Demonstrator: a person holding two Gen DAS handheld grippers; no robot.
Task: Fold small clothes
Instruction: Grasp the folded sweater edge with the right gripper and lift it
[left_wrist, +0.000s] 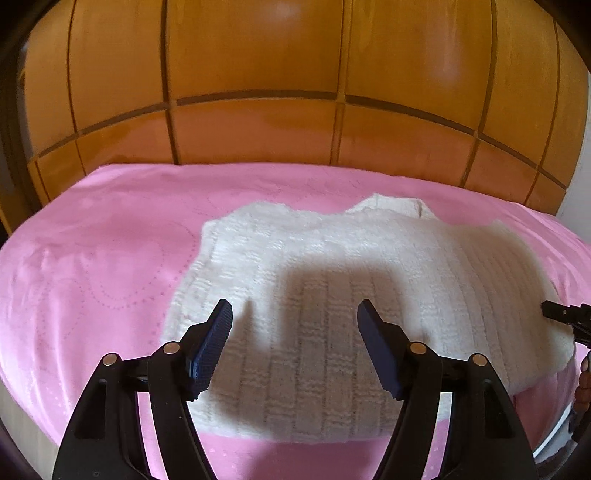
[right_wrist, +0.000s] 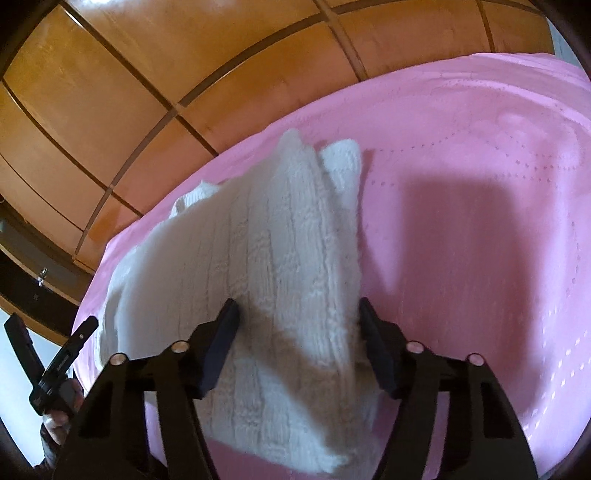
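White knit sweater (left_wrist: 332, 295) lies on pink bedspread (left_wrist: 92, 258), long axis across the bed, collar end toward wooden headboard (left_wrist: 258, 55). Left gripper (left_wrist: 294, 314) spread, empty; right gripper (right_wrist: 299, 314) straddles a raised fold, grip unclear.

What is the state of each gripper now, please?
Left gripper: open, above the white knitted garment, holding nothing.
Right gripper: fingers on either side of a raised fold; grip cannot be told.

A pink bedsheet (left_wrist: 110, 229) stitched with dotted looping patterns covers the bed. Behind it stands a glossy orange-brown wooden headboard (left_wrist: 258, 55) divided into rectangular panels.
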